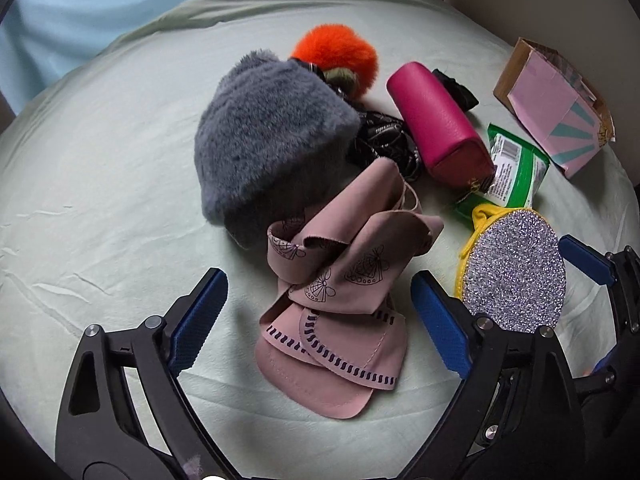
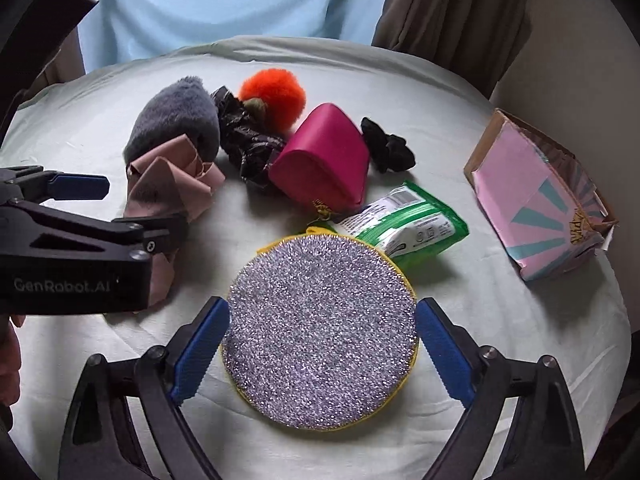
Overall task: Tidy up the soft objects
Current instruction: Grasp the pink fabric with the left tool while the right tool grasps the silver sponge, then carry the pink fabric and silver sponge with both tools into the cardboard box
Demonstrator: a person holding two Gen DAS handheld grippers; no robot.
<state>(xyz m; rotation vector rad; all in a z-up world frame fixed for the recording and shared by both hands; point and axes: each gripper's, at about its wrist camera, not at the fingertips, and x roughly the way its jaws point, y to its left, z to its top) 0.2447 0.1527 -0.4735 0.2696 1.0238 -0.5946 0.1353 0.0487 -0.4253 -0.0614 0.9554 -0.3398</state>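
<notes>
Right under our noses in the right wrist view is the round, glittery silver scrubbing pad with the yellow rim (image 2: pixel 320 332), lying flat on the pale green bedsheet (image 2: pixel 500 340) low in the frame. The right gripper (image 2: pixel 322 344) stands wide around it, one blue pad (image 2: pixel 202 346) on each side, and as far as we can tell neither pad is pressing on it yet, so nothing's held. Same deal on the other side: the left gripper (image 1: pixel 320 320) is spread wide and empty, with the crumpled dusty-pink suede-like cloth with dark stitching print (image 1: pixel 336 312) sitting between its fingers at the lower middle of that frame. Up toward the middle sit the fluffy grey fur hat (image 1: pixel 268 140), the orange fur pom-pom (image 1: pixel 340 56), the magenta leather pouch (image 1: pixel 436 120), a black scrunchie (image 2: pixel 388 148) and the green wipes packet (image 2: pixel 408 224), with the pink-and-teal cardboard box (image 2: pixel 536 196) off at the right edge. We'd say we're at the reach-and-grab step, nothing sorted yet. Next we need to settle lower and close gently. The pad is flat, so getting the fingers onto its rim could be fiddly, and the cloth will probably bunch up.
</notes>
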